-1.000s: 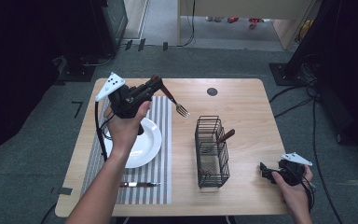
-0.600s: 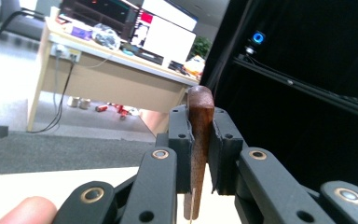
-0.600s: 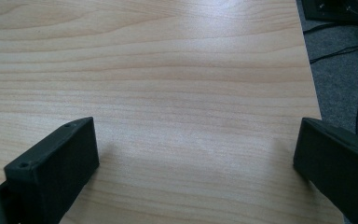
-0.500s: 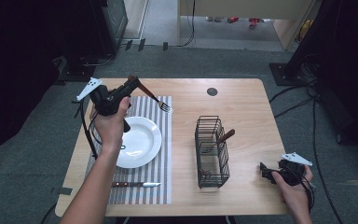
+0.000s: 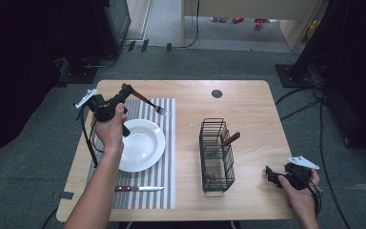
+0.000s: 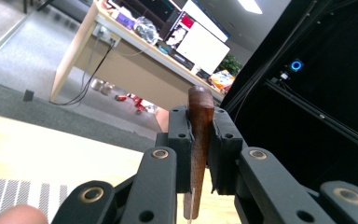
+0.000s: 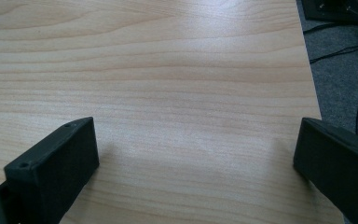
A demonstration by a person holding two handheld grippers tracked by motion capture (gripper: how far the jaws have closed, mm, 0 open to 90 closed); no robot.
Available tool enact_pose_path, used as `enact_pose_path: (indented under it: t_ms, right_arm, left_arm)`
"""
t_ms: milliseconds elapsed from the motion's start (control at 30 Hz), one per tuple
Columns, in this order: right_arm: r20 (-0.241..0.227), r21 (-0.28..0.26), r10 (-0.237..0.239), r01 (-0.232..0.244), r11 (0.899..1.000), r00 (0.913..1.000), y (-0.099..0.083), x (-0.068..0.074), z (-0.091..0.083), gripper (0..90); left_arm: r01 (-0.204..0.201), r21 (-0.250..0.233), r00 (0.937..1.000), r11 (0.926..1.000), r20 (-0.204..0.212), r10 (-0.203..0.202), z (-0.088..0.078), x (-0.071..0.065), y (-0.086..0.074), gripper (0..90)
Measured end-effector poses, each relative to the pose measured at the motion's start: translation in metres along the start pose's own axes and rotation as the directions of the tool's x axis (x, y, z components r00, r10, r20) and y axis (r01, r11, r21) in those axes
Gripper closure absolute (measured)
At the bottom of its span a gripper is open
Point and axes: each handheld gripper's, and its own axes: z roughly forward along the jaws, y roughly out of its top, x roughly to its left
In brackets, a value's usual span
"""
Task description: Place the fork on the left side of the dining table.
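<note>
A person sits at a wooden table (image 5: 248, 102) set with a striped placemat (image 5: 167, 157), a white plate (image 5: 143, 145), a knife (image 5: 138, 189) and a wire basket (image 5: 217, 155). The left claw (image 5: 126, 89) is clenched on the wooden handle of a fork (image 5: 147, 101), held in the air above the mat's far end, tines pointing toward the table's middle. The right claw (image 5: 270, 175) rests released, jaws wide, on the table's near right corner. Gripped only near its handle end, the fork could pivot or slip and strike the plate when set down.
</note>
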Motion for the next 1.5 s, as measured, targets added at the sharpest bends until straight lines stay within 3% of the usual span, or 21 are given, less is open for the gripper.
enact_pose_path:
  t_ms: [233, 300, 400, 567, 600, 667, 900, 933, 967, 1000, 1067, 1133, 1167, 1200, 1233, 1267, 1300, 1333, 1433, 1467, 1500]
  right_arm:
    - [0.0, 0.0, 0.001, -0.001, 1.0, 1.0, 0.0, 0.0, 0.0, 0.0]
    - [0.0, 0.0, 0.0, 0.0, 1.0, 1.0, 0.0, 0.0, 0.0, 0.0]
    - [0.0, 0.0, 0.001, -0.001, 1.0, 1.0, 0.0, 0.0, 0.0, 0.0]
    - [0.0, 0.0, 0.0, 0.0, 1.0, 1.0, 0.0, 0.0, 0.0, 0.0]
    - [0.0, 0.0, 0.0, 0.0, 1.0, 1.0, 0.0, 0.0, 0.0, 0.0]
    - [0.0, 0.0, 0.0, 0.0, 1.0, 1.0, 0.0, 0.0, 0.0, 0.0]
    - [0.0, 0.0, 0.0, 0.0, 1.0, 1.0, 0.0, 0.0, 0.0, 0.0]
    - [0.0, 0.0, 0.0, 0.0, 1.0, 1.0, 0.0, 0.0, 0.0, 0.0]
    - [0.0, 0.0, 0.0, 0.0, 1.0, 1.0, 0.0, 0.0, 0.0, 0.0]
    - [0.0, 0.0, 0.0, 0.0, 1.0, 1.0, 0.0, 0.0, 0.0, 0.0]
    - [0.0, 0.0, 0.0, 0.0, 1.0, 1.0, 0.0, 0.0, 0.0, 0.0]
    - [0.0, 0.0, 0.0, 0.0, 1.0, 1.0, 0.0, 0.0, 0.0, 0.0]
    - [0.0, 0.0, 0.0, 0.0, 1.0, 1.0, 0.0, 0.0, 0.0, 0.0]
    - [0.0, 0.0, 0.0, 0.0, 1.0, 1.0, 0.0, 0.0, 0.0, 0.0]
    - [0.0, 0.0, 0.0, 0.0, 1.0, 1.0, 0.0, 0.0, 0.0, 0.0]
    - [0.0, 0.0, 0.0, 0.0, 1.0, 1.0, 0.0, 0.0, 0.0, 0.0]
    - [0.0, 0.0, 0.0, 0.0, 1.0, 1.0, 0.0, 0.0, 0.0, 0.0]
    - [0.0, 0.0, 0.0, 0.0, 1.0, 1.0, 0.0, 0.0, 0.0, 0.0]
    - [0.0, 0.0, 0.0, 0.0, 1.0, 1.0, 0.0, 0.0, 0.0, 0.0]
    - [0.0, 0.0, 0.0, 0.0, 1.0, 1.0, 0.0, 0.0, 0.0, 0.0]
    - [0.0, 0.0, 0.0, 0.0, 1.0, 1.0, 0.0, 0.0, 0.0, 0.0]
  left_arm:
    - [0.081, -0.027, 0.9952, 0.9963, -0.052, -0.083, 0.004, 0.02, -0.011, 82.6]
    - [0.119, -0.066, 0.9883, 0.9907, -0.088, -0.125, 0.005, 0.029, -0.017, 82.6]
    - [0.168, -0.105, 0.9799, 0.9802, -0.09, -0.178, 0.008, 0.04, -0.022, 82.6]
    - [0.205, -0.09, 0.9693, 0.9746, -0.12, -0.215, 0.012, 0.053, -0.029, 82.5]
    - [0.233, -0.097, 0.9604, 0.9676, -0.133, -0.245, 0.013, 0.06, -0.032, 82.5]
    - [0.25, -0.108, 0.9524, 0.9622, -0.152, -0.264, 0.015, 0.067, -0.035, 82.5]
    - [0.293, -0.106, 0.9321, 0.9502, -0.19, -0.309, 0.022, 0.092, -0.05, 82.5]
    - [0.318, -0.121, 0.9249, 0.9404, -0.179, -0.335, 0.022, 0.095, -0.052, 82.6]
    - [0.318, -0.121, 0.9249, 0.9404, -0.179, -0.335, 0.022, 0.095, -0.052, 82.6]
    - [0.369, -0.153, 0.9037, 0.9166, -0.171, -0.393, 0.023, 0.1, -0.057, 82.6]
    - [0.373, -0.165, 0.8982, 0.913, -0.182, -0.4, 0.024, 0.102, -0.061, 82.6]
    - [0.372, -0.166, 0.897, 0.9134, -0.189, -0.399, 0.025, 0.102, -0.062, 82.6]
    - [0.378, -0.173, 0.8933, 0.9097, -0.191, -0.407, 0.025, 0.103, -0.064, 82.6]
    - [0.388, -0.2, 0.8855, 0.8998, -0.191, -0.424, 0.025, 0.102, -0.065, 82.5]
    - [0.388, -0.2, 0.8855, 0.8998, -0.191, -0.424, 0.025, 0.102, -0.065, 82.6]
    - [0.359, -0.191, 0.8912, 0.9134, -0.22, -0.397, 0.025, 0.101, -0.065, 82.6]
    - [0.359, -0.191, 0.8912, 0.9134, -0.22, -0.397, 0.025, 0.101, -0.065, 82.5]
    - [0.341, -0.186, 0.896, 0.9215, -0.232, -0.378, 0.026, 0.1, -0.066, 82.5]
    - [0.339, -0.179, 0.8931, 0.9235, -0.247, -0.376, 0.025, 0.101, -0.066, 82.0]
    - [0.311, -0.161, 0.8921, 0.9365, -0.29, -0.346, 0.025, 0.102, -0.066, 80.4]
    - [0.319, -0.156, 0.8885, 0.9349, -0.294, -0.352, 0.024, 0.104, -0.066, 79.7]
